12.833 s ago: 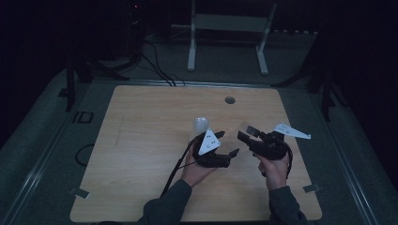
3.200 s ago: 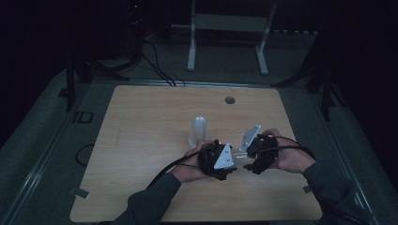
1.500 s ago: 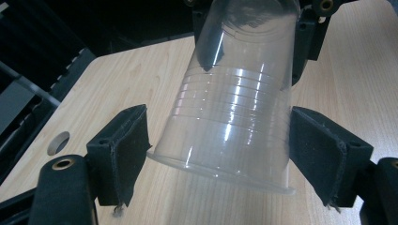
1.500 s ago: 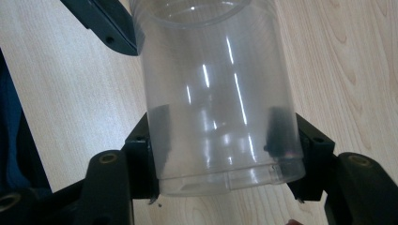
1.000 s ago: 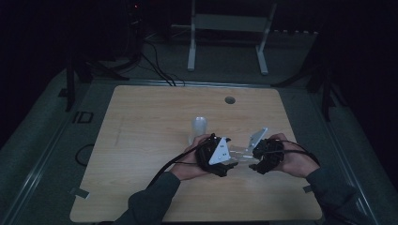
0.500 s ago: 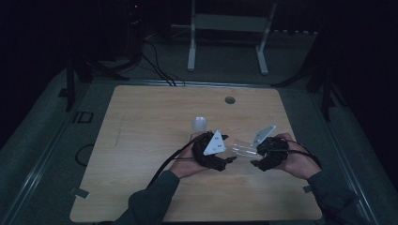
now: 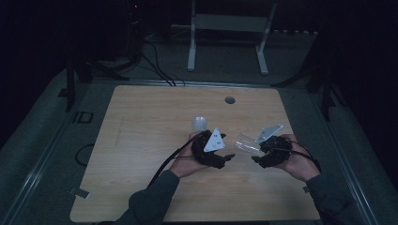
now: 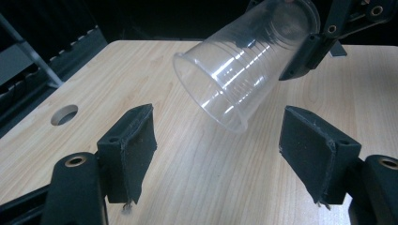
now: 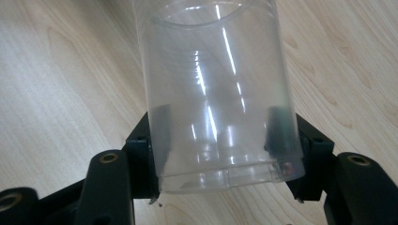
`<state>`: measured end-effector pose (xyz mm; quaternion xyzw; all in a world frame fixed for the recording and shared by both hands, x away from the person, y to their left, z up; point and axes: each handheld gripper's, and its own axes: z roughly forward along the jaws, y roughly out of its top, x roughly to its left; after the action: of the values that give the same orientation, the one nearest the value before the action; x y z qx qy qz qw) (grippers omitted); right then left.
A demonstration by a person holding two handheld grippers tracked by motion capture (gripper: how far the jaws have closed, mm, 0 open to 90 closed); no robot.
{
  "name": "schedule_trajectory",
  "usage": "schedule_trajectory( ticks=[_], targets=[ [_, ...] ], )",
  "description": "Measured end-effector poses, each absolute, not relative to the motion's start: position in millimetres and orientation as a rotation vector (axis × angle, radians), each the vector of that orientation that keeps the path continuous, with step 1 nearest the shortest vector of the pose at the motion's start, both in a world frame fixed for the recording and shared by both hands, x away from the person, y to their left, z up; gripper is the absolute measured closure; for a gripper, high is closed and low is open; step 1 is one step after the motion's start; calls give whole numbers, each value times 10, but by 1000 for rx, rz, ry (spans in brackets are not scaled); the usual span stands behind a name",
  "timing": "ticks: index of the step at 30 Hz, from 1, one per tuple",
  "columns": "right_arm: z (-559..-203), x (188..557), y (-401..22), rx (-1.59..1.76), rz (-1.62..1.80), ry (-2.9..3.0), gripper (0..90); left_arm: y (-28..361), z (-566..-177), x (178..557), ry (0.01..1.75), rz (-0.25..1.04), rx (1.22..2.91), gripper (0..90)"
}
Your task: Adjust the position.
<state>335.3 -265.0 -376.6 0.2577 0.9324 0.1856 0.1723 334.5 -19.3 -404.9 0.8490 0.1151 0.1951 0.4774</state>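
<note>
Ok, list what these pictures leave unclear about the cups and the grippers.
- Second cup, high view: dim and small behind the left gripper; its base is hidden, upright or not unclear.
- Clear cup, right gripper view: its mouth is cut off by the top edge.
- Right gripper, high view: too dark to see the pads' contact.

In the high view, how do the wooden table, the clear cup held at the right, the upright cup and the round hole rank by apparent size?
1. Wooden table, by far the largest.
2. Clear cup in the right gripper.
3. Upright cup; it looks somewhat smaller, but the left gripper partly hides it, so this is unsure.
4. Round hole, the smallest.
</note>
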Motion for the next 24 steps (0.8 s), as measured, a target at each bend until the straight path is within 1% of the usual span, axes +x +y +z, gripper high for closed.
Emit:
schedule_trajectory(
  ticks=[12,17,24],
  targets=[
    [-3770,3330,-2698,779,600,2579,405,-217,-4062,3364,305,477,2078,276],
    [-3762,3310,-2704,783,622,2552,405,-200,-4055,3389,323,448,2061,275],
    [-3755,3303,-2717,793,650,2530,406,-189,-4041,3399,331,440,2059,275]
  ],
)
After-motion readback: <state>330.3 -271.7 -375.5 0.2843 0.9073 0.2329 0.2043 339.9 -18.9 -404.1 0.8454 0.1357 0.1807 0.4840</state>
